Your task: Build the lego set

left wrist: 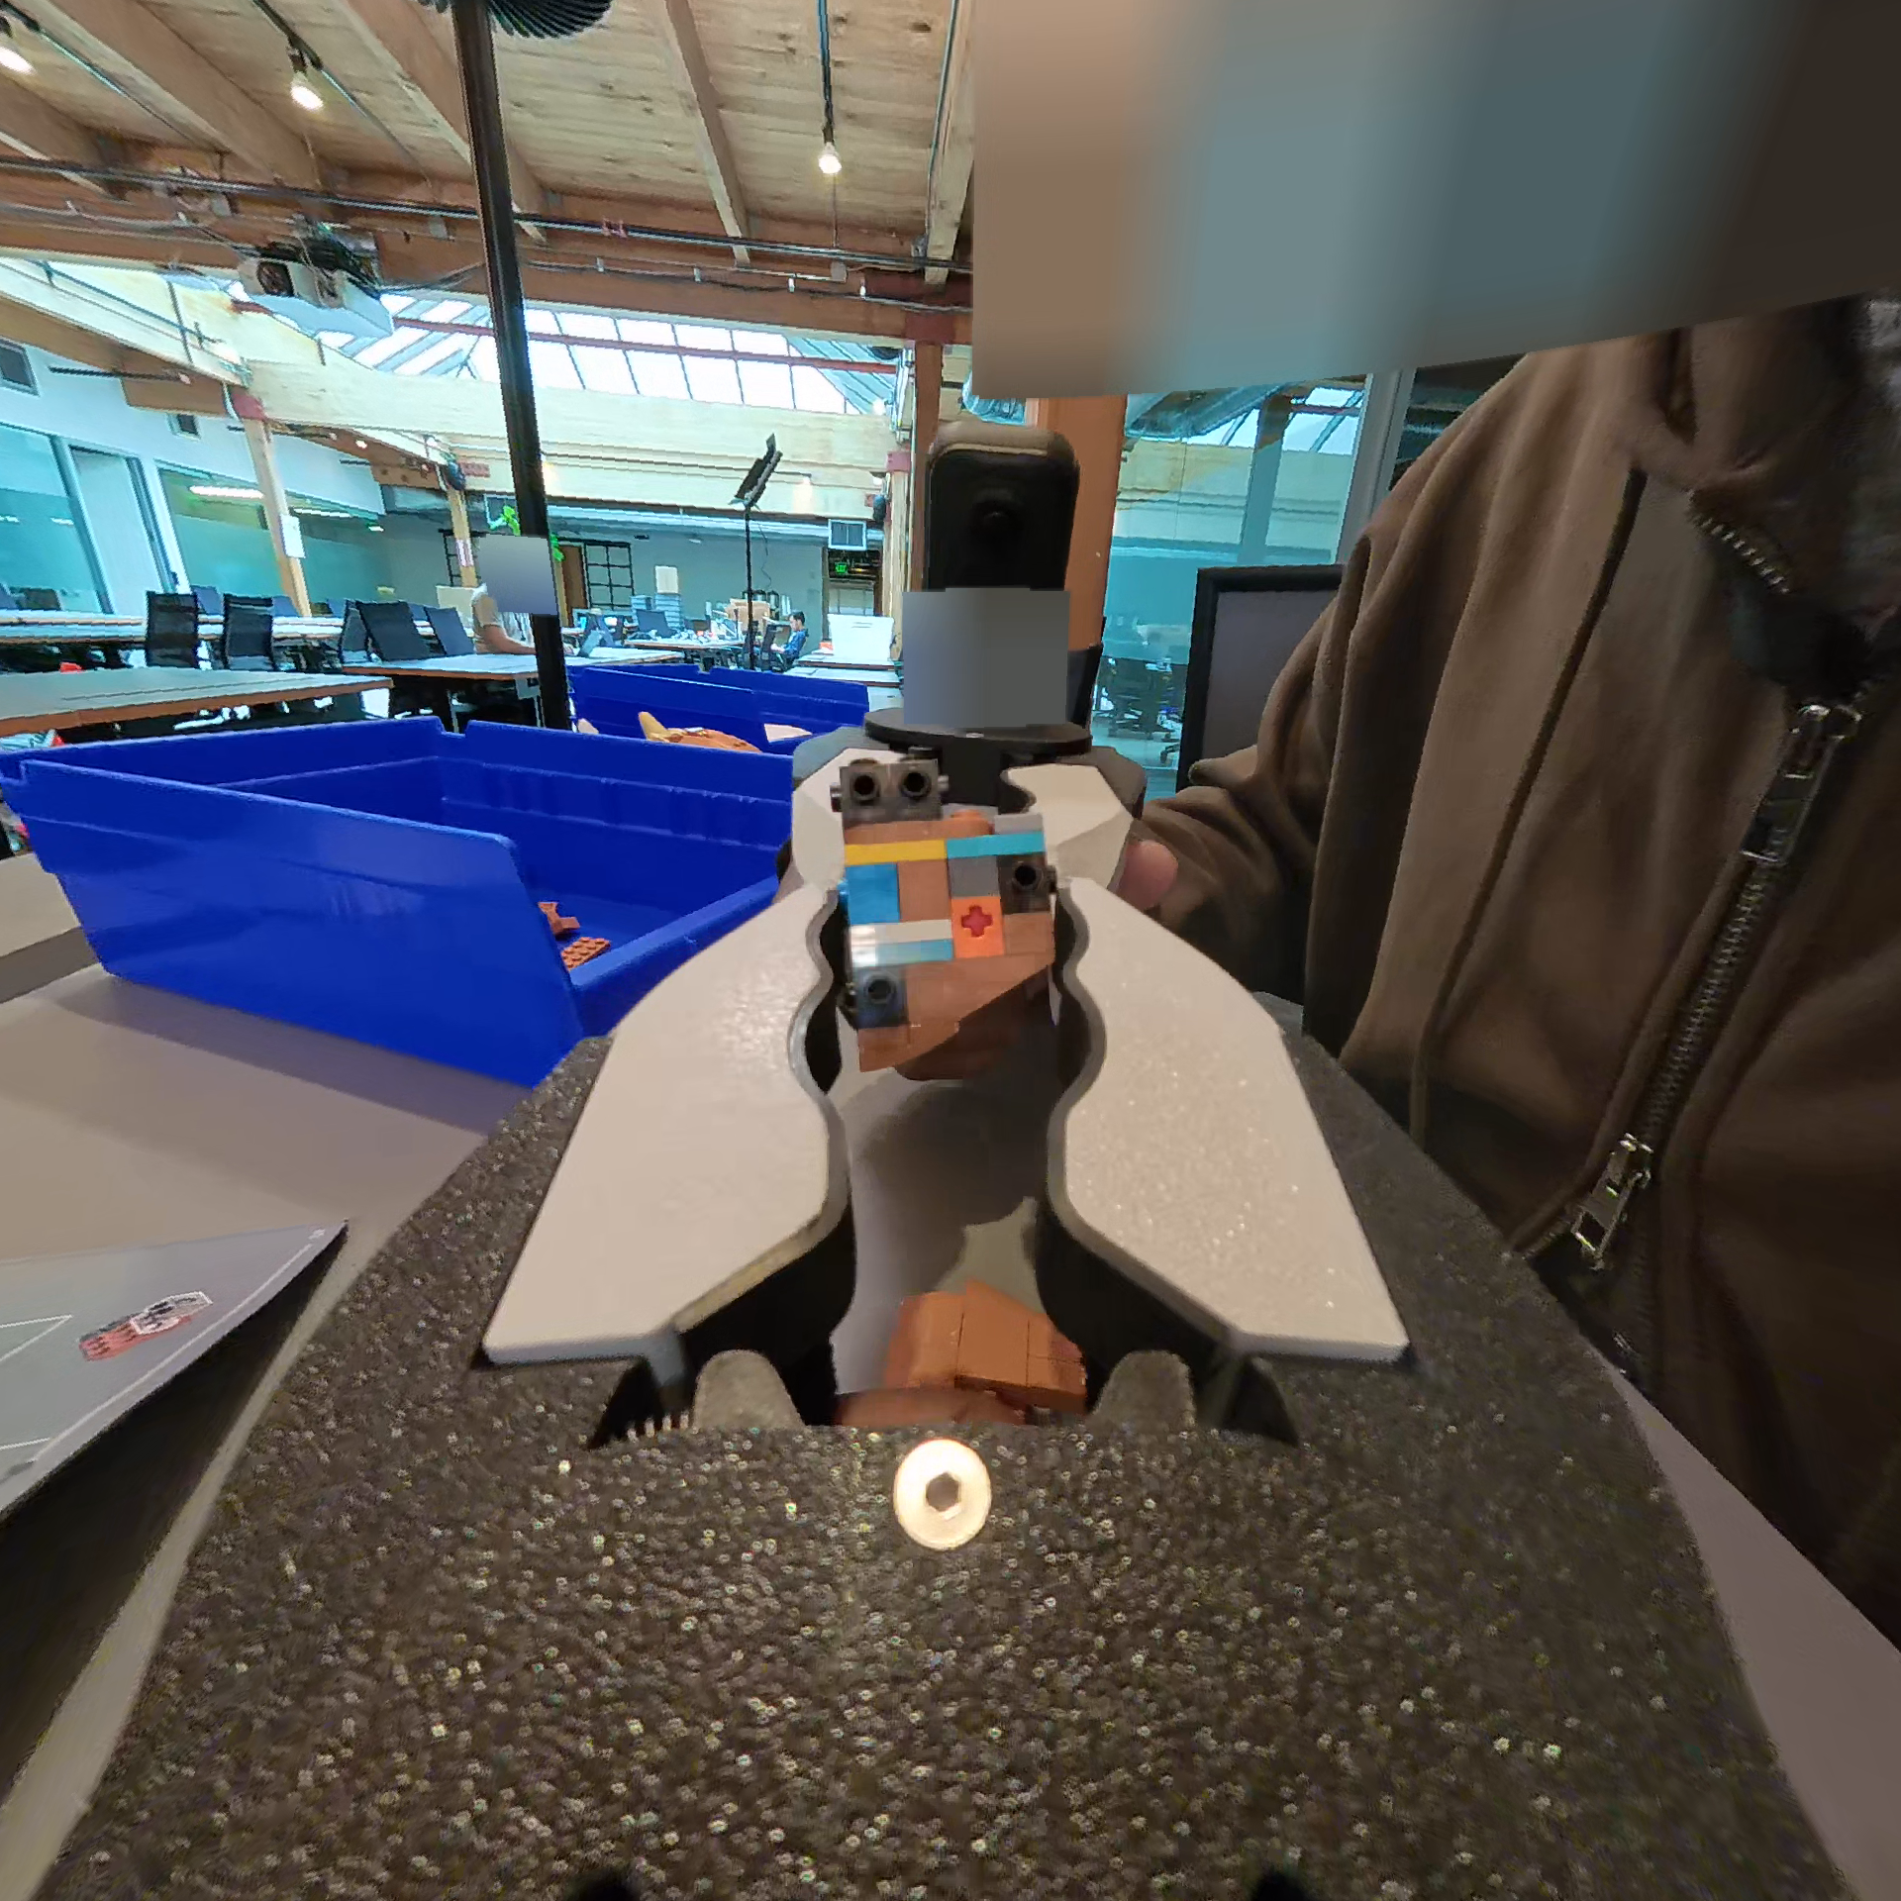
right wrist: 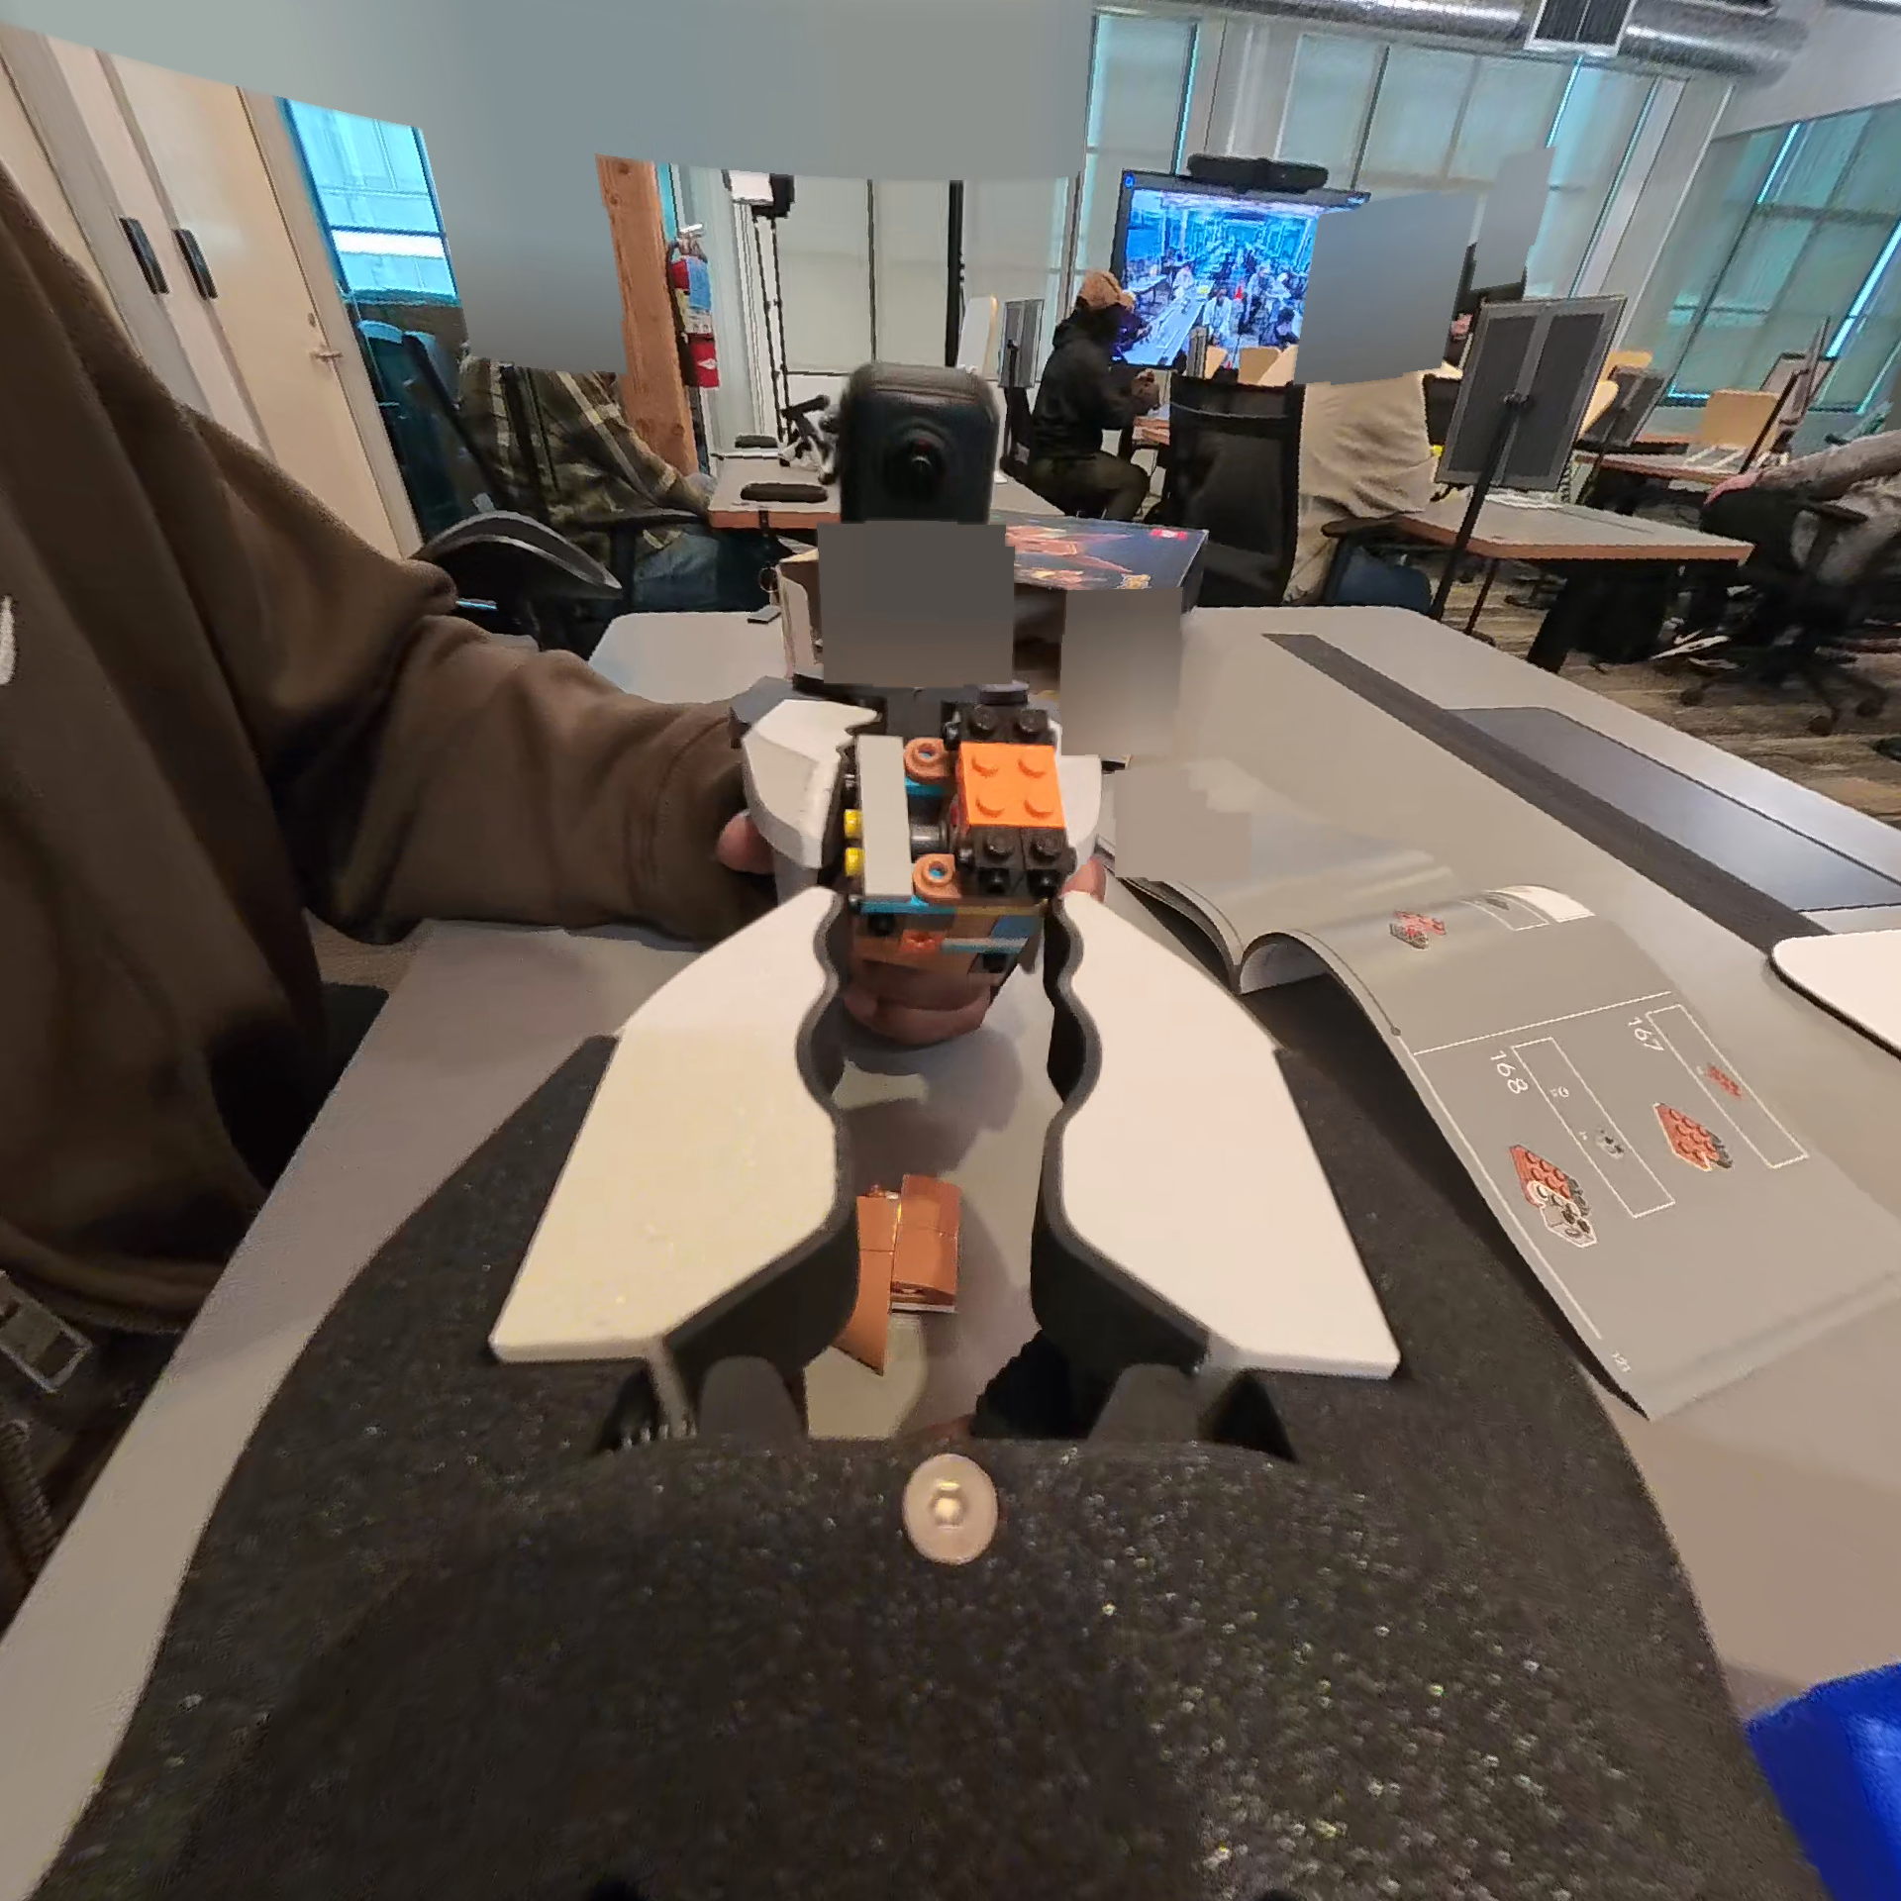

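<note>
A small lego assembly (left wrist: 931, 905) of brown, blue, grey, yellow and orange bricks is held in the air between both grippers, which face each other. My left gripper (left wrist: 946, 931) is shut on its sides. In the left wrist view the right gripper's white fingers (left wrist: 1085, 813) show behind it. In the right wrist view the assembly (right wrist: 1003, 797) shows an orange studded brick and black studs on top. My right gripper (right wrist: 946, 916) is shut on its lower brown part. The left gripper's fingers (right wrist: 792, 787) flank its upper part.
Blue bins (left wrist: 309, 885) stand on the grey table at the left, one holding loose orange pieces (left wrist: 581, 946). An open instruction booklet (right wrist: 1543, 1080) lies at the right; its corner shows in the left wrist view (left wrist: 134, 1337). The set's box (right wrist: 1106, 556) stands behind. A brown-jacketed arm (right wrist: 463, 741) is close.
</note>
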A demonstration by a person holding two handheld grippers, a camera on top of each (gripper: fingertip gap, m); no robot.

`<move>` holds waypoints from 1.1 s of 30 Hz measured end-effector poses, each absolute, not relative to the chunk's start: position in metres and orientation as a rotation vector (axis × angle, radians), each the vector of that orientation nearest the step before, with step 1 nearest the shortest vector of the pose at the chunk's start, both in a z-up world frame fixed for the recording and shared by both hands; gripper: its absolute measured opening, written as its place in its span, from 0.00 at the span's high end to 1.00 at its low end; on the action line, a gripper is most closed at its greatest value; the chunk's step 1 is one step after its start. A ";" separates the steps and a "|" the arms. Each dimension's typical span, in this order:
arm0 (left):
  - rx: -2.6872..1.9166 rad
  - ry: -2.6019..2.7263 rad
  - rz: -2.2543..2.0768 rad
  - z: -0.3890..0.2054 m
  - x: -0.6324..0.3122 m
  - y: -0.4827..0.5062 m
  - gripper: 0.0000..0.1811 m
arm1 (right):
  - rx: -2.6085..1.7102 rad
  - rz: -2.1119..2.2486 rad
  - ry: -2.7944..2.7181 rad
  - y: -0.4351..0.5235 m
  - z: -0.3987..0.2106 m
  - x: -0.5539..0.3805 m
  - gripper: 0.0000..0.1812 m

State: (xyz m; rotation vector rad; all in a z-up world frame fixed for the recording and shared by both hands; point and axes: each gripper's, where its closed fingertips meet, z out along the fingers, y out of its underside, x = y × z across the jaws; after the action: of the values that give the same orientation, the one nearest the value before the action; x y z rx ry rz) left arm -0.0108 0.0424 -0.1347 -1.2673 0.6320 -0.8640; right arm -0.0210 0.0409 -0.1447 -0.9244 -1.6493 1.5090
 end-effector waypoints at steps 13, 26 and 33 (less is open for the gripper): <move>-1.336 0.678 -0.852 -0.143 -0.010 0.043 0.78 | -0.922 1.495 -1.655 0.042 -0.146 -0.020 0.80; -1.393 0.767 -0.856 -0.152 -0.004 0.036 0.78 | -0.911 1.445 -1.756 0.034 -0.153 -0.019 0.80; -1.400 0.749 -0.751 -0.150 -0.014 0.044 0.78 | -0.931 1.404 -1.764 0.040 -0.153 -0.019 0.79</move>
State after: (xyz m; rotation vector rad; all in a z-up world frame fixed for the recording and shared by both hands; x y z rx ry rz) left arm -0.0142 0.0437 -0.1495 -1.4004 0.7488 -0.7512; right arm -0.0189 0.0402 -0.1532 -0.9311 -1.7639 1.4040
